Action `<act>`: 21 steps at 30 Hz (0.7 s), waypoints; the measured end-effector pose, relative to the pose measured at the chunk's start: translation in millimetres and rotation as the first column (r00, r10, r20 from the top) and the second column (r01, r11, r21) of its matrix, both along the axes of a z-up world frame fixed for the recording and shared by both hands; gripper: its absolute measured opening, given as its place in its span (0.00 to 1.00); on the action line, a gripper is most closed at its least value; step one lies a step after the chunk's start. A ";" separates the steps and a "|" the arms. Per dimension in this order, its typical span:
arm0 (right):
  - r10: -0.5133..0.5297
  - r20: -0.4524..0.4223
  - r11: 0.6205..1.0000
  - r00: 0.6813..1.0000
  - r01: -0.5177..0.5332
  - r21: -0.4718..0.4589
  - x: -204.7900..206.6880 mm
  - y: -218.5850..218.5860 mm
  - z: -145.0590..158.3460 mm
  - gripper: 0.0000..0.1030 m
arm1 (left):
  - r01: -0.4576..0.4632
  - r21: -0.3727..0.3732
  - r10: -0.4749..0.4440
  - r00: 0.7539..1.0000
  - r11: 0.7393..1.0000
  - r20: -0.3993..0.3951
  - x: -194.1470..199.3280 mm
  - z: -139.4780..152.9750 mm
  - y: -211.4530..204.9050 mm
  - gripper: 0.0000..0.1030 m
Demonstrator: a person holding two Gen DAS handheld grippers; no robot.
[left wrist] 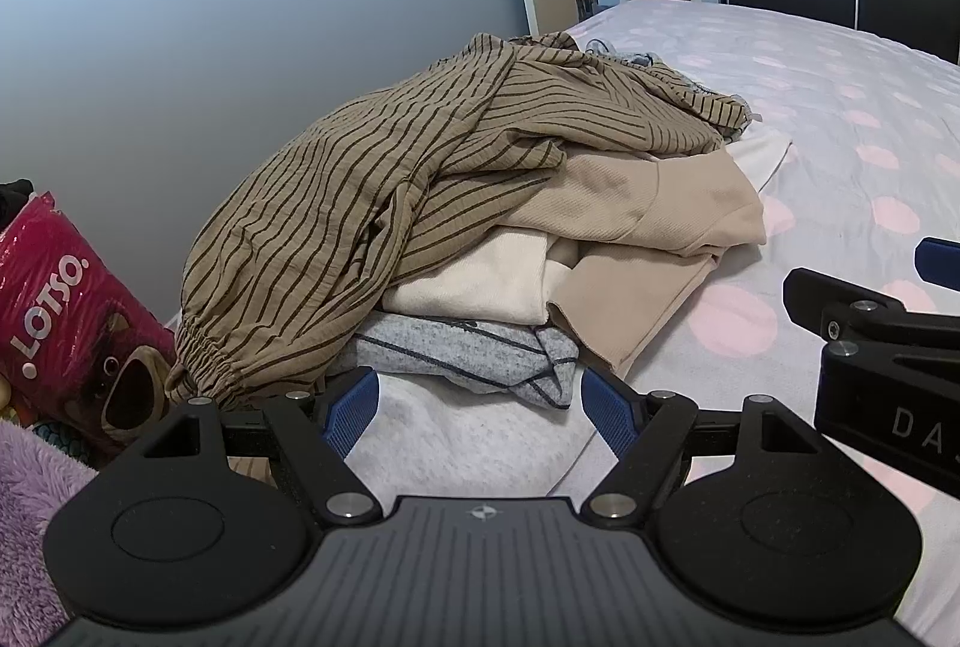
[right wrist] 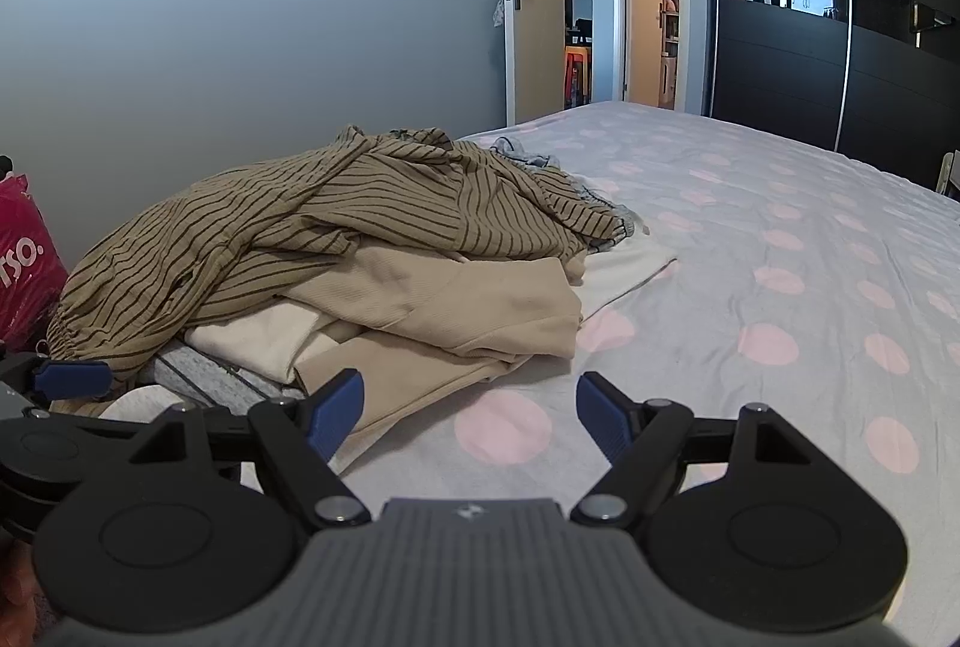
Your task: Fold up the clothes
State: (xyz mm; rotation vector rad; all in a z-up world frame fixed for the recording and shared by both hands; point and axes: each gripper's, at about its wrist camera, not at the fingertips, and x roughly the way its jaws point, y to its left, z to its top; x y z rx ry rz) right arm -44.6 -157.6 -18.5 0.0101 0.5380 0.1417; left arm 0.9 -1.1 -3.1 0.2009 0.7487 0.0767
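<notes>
Both the left hand-held gripper [left wrist: 480,410] and right hand-held gripper [right wrist: 471,410] are hovering wide open and empty before the clothes pile [left wrist: 480,203] lying heaped on the polka-dot bed [right wrist: 780,287], seemingly choosing a garment to fold.

A bed [right wrist: 780,239] carries everything — its sheet is pale grey with pink polka dots, and its right and far parts lie bare. On its left side sits a heap of clothes [right wrist: 360,275]. At the bottom of that heap, touching the sheet, lie a grey garment with dark stripes [left wrist: 468,353], a tan piece [right wrist: 408,377] and a white piece [right wrist: 630,269] sticking out on the far right edge. A pale grey-white textured cloth [left wrist: 468,437] lies on the near edge — just in front of the heap.
</notes>
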 end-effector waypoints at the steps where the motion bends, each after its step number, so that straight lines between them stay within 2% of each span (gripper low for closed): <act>1: -0.001 0.000 1.000 1.000 0.001 0.001 0.1 -0.3 -0.2 0.77 | 0.000 0.000 0.000 1.000 1.000 -0.001 0.1 0.0 -0.1 0.72; 21: -0.001 -0.002 1.000 1.000 0.001 0.001 -0.2 -1.1 0.1 0.77 | 0.007 0.005 -0.007 1.000 1.000 -0.007 -0.2 -2.2 -2.0 0.72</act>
